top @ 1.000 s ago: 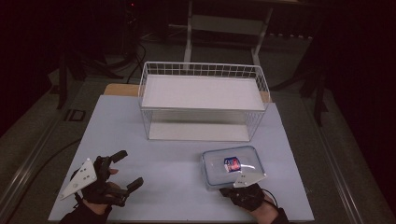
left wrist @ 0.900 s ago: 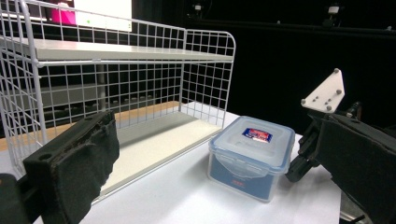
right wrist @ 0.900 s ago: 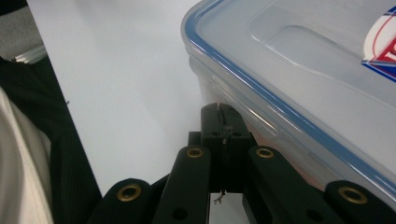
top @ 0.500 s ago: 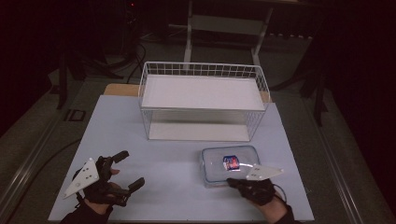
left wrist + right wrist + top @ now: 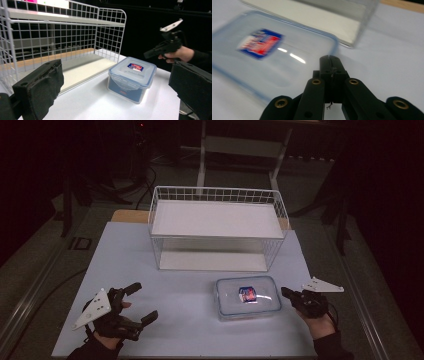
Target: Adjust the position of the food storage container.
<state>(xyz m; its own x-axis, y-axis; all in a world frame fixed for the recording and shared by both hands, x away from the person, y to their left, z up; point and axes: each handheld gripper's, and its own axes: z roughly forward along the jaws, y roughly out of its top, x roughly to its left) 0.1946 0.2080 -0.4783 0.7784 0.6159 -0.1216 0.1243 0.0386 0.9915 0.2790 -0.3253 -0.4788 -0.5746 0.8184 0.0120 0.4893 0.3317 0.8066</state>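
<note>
We note right gripper (image 5: 286, 293) swung from box (image 5: 248, 297) near edge to its right side, jaws clenched, empty; left gripper (image 5: 141, 302) released, idle. Box untouched on counter (image 5: 125, 255).

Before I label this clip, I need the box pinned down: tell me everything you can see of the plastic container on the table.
The plastic container is a clear, rectangular box with rounded corners, a bluish-edged lid shut on top and a red-and-blue label at the lid's centre. It sits flat and upright on the white table, in front of the wire rack and apart from it. The right gripper, jaws shut, points at its right side; whether they touch is unclear.
</note>
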